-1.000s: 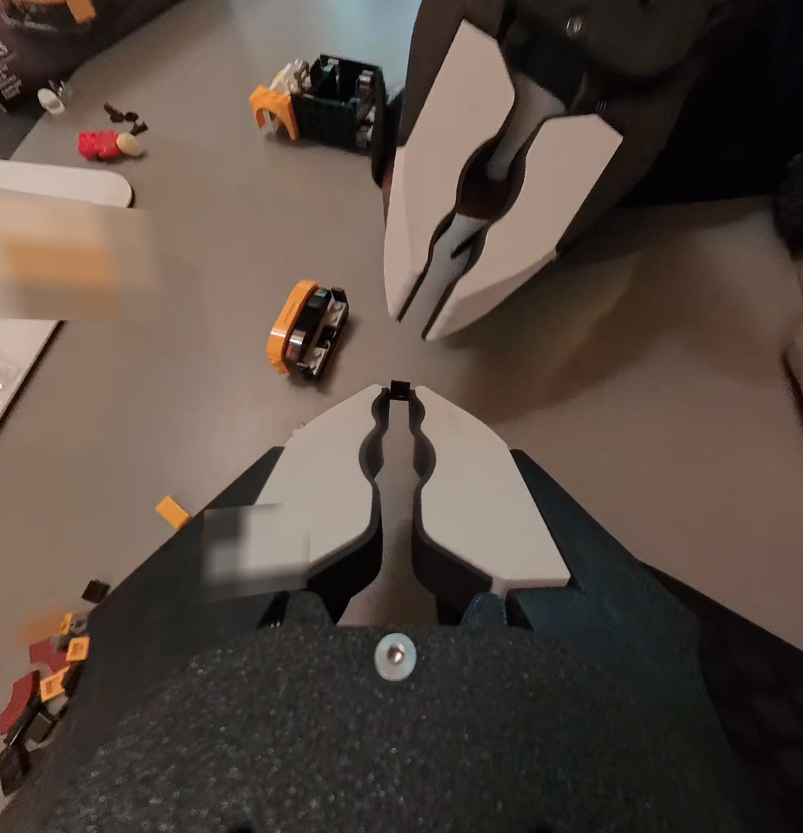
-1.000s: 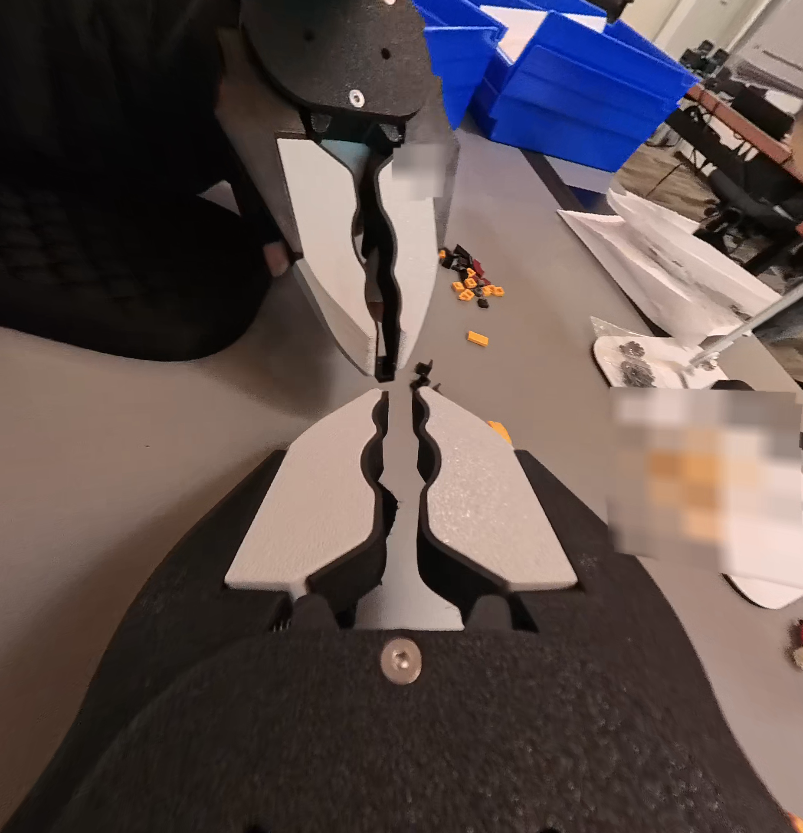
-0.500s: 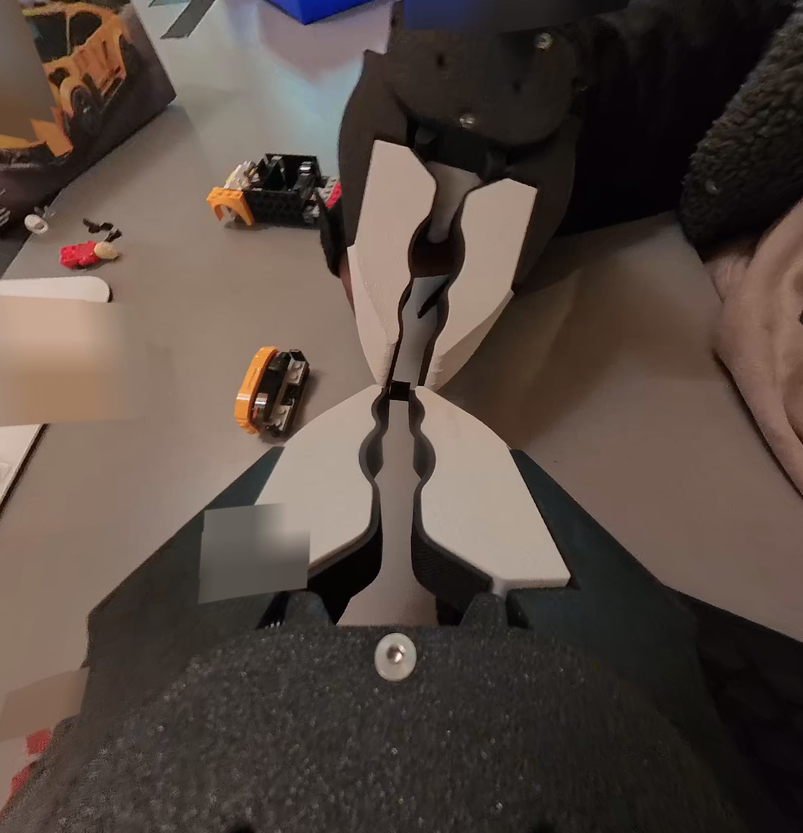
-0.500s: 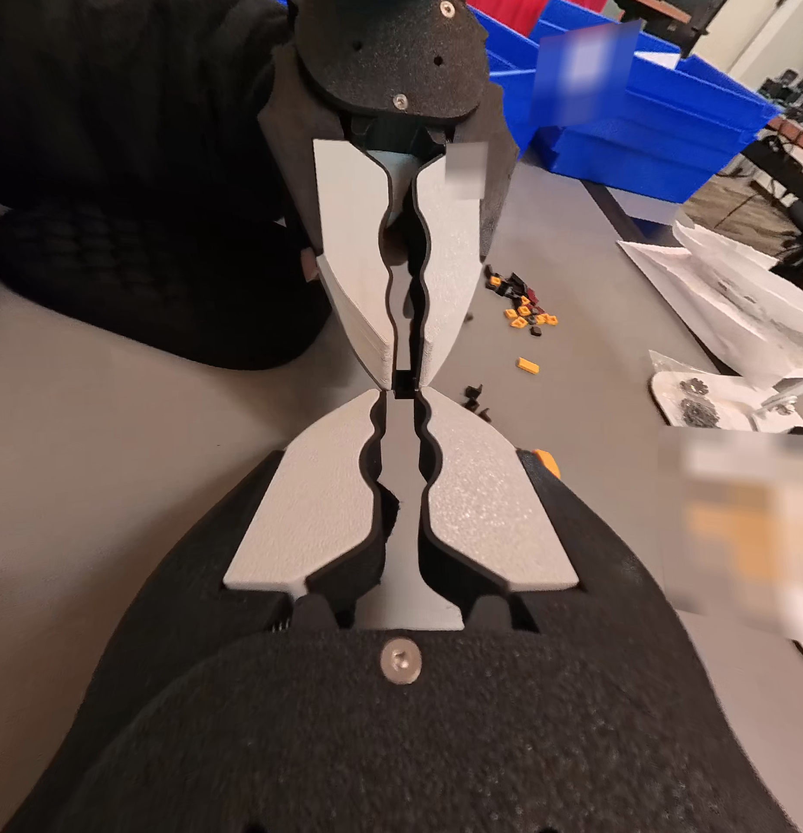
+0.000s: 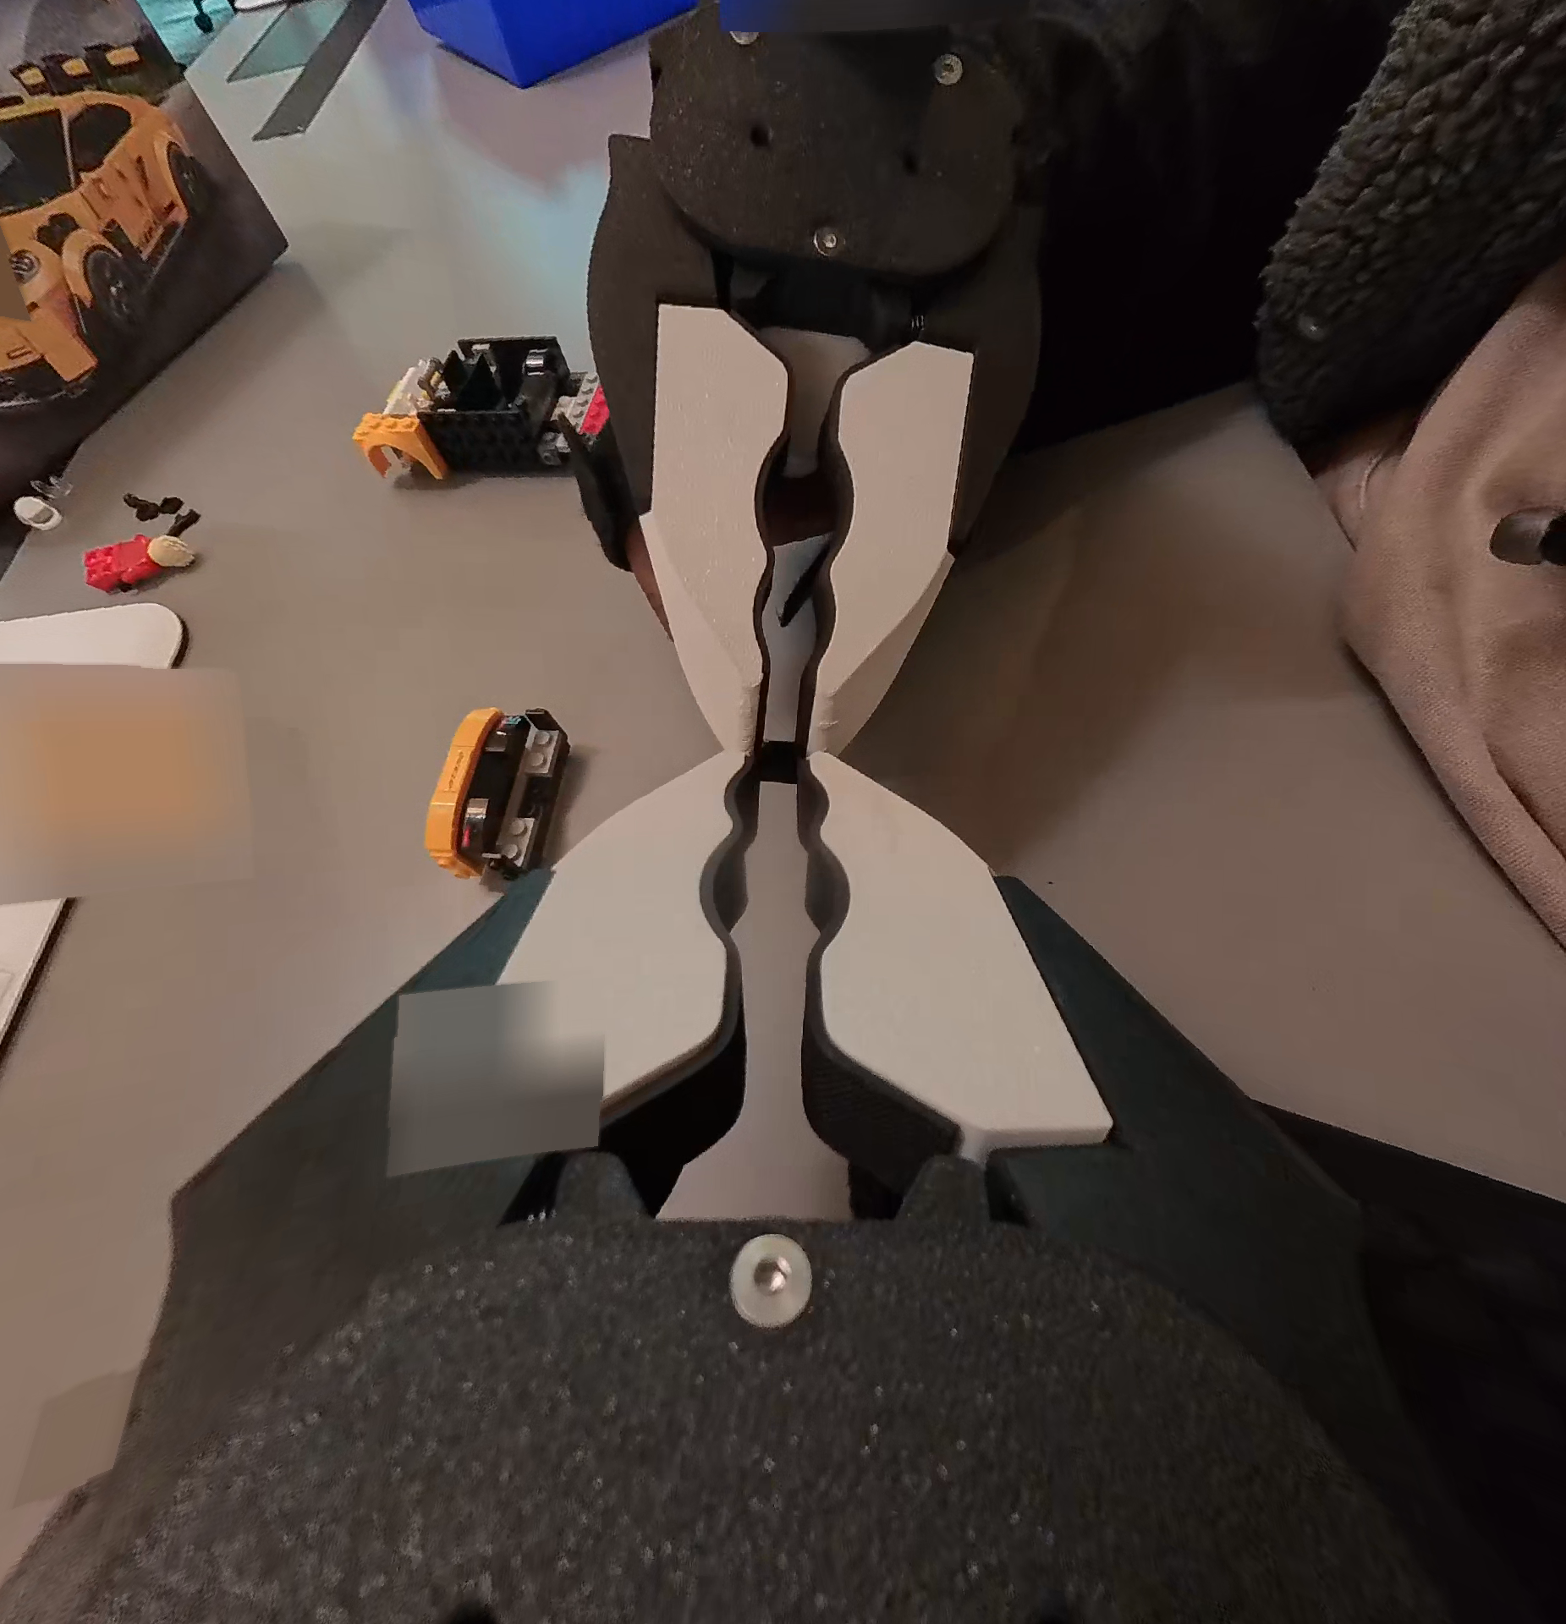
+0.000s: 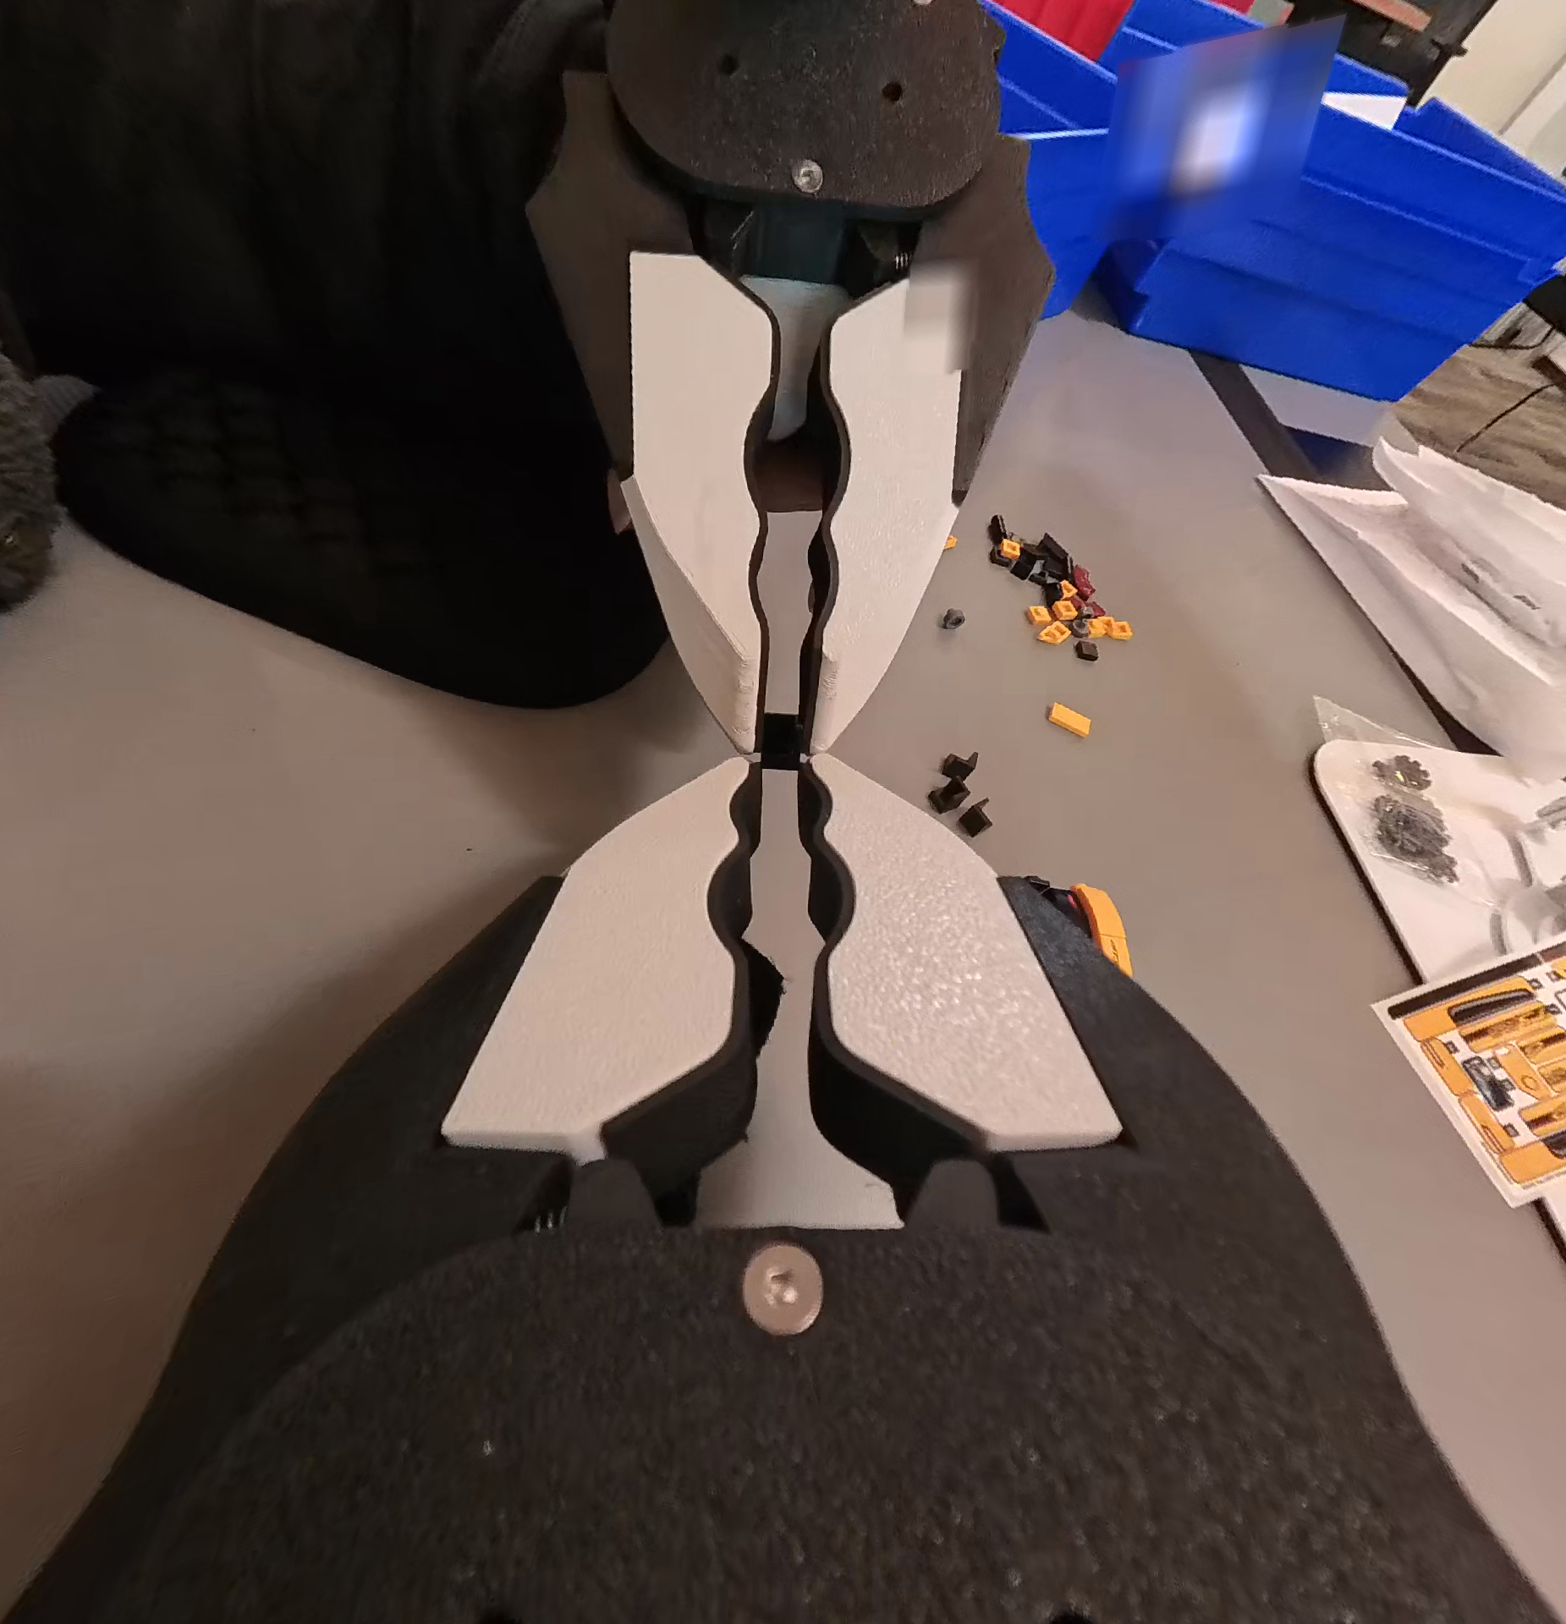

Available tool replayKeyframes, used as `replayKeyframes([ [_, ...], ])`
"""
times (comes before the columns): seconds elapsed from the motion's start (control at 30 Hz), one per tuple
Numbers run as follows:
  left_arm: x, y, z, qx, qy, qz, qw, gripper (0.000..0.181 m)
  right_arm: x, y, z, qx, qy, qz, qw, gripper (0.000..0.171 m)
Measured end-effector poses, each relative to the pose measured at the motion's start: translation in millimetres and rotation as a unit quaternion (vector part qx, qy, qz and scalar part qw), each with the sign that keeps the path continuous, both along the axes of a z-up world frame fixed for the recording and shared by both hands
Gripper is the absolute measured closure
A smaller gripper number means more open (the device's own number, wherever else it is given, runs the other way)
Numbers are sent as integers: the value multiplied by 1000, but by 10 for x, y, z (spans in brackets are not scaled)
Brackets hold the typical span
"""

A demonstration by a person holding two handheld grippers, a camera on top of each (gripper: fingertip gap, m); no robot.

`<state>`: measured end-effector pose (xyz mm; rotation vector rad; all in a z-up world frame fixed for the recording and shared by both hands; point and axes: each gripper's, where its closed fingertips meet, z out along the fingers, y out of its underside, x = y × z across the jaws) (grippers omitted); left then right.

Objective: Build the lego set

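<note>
A small black lego piece [image 5: 777,761] is pinched between the tips of my left gripper [image 5: 777,778], which is shut on it above the grey table. My right gripper [image 5: 786,736] faces it tip to tip from the far side, with its jaws drawn narrow around the other end of the same piece. In the right wrist view the black piece [image 6: 781,738] bridges my right gripper [image 6: 781,763] and the left gripper [image 6: 783,722]. A half-built black and orange car body [image 5: 498,413] and an orange and black sub-assembly [image 5: 498,791] lie on the table to the left.
The set's box [image 5: 85,264] and a red minifigure part [image 5: 133,558] lie at far left. A pile of loose orange and black pieces [image 6: 1060,598], an orange tile [image 6: 1069,719], a sticker sheet [image 6: 1509,1063], white bags [image 6: 1465,571] and blue bins [image 6: 1289,220] are on the right. A person's sleeve [image 5: 1421,176] is close by. Left and right tips are no more than a few centimetres apart. The orange tile [image 6: 1069,719] is about 15 cm from both grippers' fingertips.
The two grippers have come together from a gap apart and turned head on. Their tips now meet at the small black piece, which the left gripper held throughout.
</note>
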<state>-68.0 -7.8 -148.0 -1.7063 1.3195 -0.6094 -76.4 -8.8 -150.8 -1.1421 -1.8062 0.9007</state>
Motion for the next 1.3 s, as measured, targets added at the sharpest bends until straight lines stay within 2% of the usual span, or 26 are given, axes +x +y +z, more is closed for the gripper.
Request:
replayKeyframes([
  [0.77, -65, 153, 131, -14, -62, 46, 997, 168, -15, 159, 81, -15, 24, -37, 999, 164],
  [1.3, -49, 145, 208, -30, -97, 44, 994, 174, -14, 181, 135, -21, 39, -42, 998, 164],
])
